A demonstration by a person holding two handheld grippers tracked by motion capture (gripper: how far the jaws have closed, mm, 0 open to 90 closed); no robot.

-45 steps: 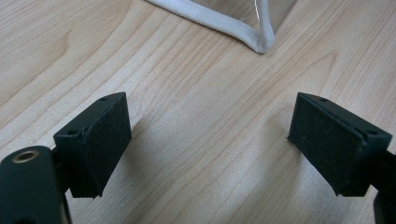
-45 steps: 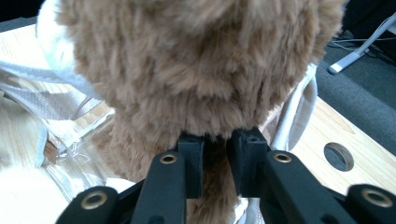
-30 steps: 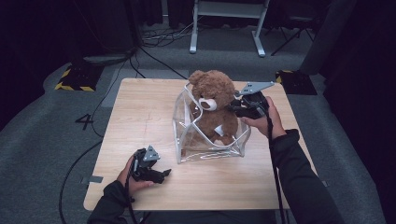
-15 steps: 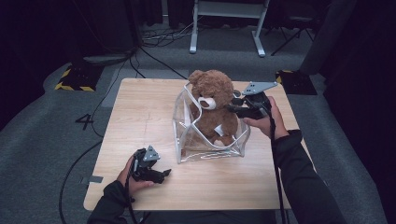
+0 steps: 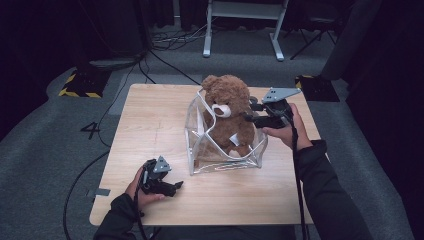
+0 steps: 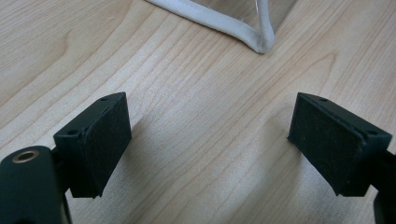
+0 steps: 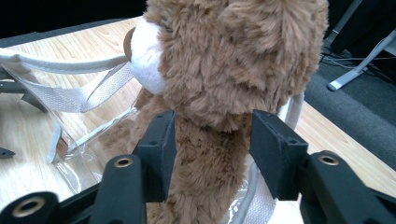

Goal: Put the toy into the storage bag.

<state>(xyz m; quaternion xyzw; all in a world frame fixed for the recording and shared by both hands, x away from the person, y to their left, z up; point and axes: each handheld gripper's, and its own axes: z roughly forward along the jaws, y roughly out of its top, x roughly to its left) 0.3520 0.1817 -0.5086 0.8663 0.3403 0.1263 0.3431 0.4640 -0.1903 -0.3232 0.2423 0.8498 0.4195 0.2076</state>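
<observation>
A brown teddy bear (image 5: 227,107) sits upright in a clear plastic bag (image 5: 225,161) with white trim, at the middle of the wooden table (image 5: 150,115). My right gripper (image 5: 250,114) reaches in from the right, level with the bear's shoulder. In the right gripper view its jaws (image 7: 212,144) press on a column of brown fur just under the bear's head (image 7: 233,46). My left gripper (image 5: 176,186) rests low on the table near the front left, open, with bare wood between its pads (image 6: 210,149). The bag's white-edged corner (image 6: 259,42) lies just ahead of it.
The bag's white webbing strap (image 7: 79,100) hangs loose beside the bear's muzzle. Black cables (image 5: 160,55) and a white metal stand (image 5: 240,30) are on the grey floor beyond the table. The table's left half is bare wood.
My right gripper has shifted slightly left, closer onto the bear. The bear, the bag and the left gripper have stayed in place.
</observation>
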